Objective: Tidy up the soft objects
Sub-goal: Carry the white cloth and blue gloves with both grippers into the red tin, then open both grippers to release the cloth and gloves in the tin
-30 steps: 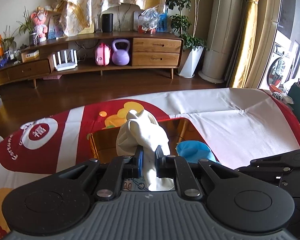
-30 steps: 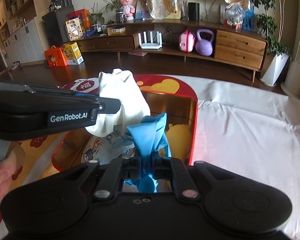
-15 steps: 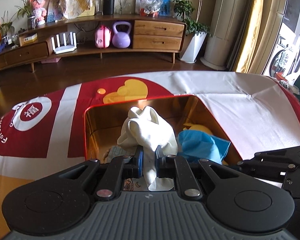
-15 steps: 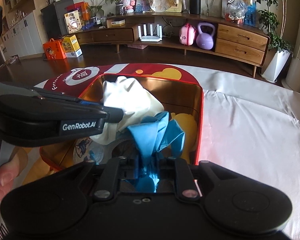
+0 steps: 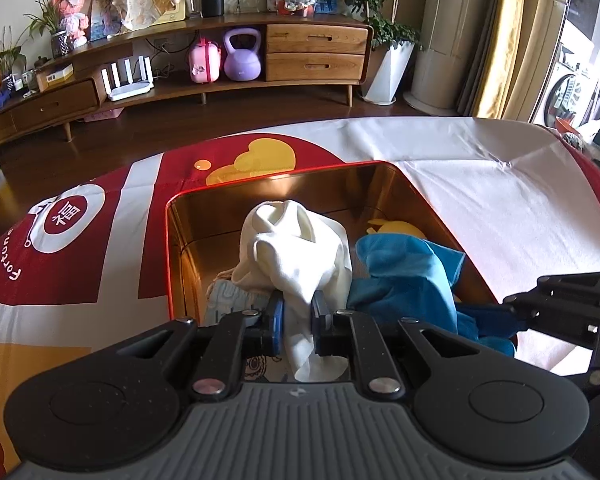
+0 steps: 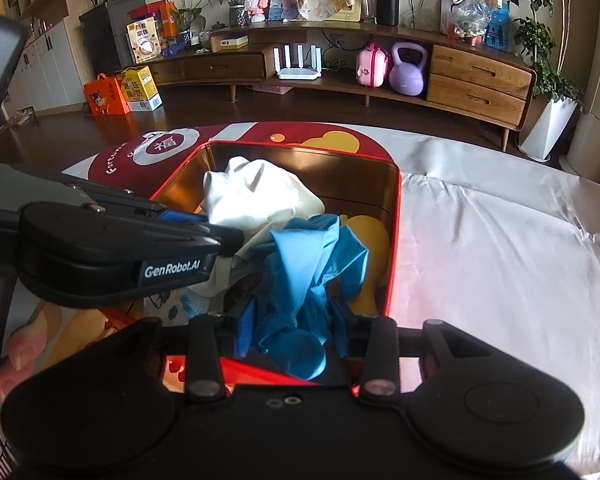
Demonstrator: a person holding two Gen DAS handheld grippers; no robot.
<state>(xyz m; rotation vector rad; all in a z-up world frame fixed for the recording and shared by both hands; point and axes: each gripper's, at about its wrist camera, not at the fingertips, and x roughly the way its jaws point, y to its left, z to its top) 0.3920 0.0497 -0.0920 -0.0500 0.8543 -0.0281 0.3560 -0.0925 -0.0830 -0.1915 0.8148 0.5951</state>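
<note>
The white cloth (image 5: 296,248) is clamped between the nearly closed jaws of the left gripper (image 5: 297,312), draped into the red tin (image 6: 396,240). Beside it, toward the tin's right wall, the blue cloth (image 6: 312,264) is being released: the right gripper (image 6: 292,320) has just been opening, fabric loose between its pads. A yellow item (image 6: 370,232) lies underneath.

Left gripper (image 5: 297,308) clamped tight; right gripper (image 6: 292,320) jaws just opening, angled down

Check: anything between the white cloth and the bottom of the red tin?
Yes. The white cloth, pinched in the left gripper, hangs inside the red tin above a light printed cloth. The blue cloth crowds its right side; the right gripper has been opening.
</note>
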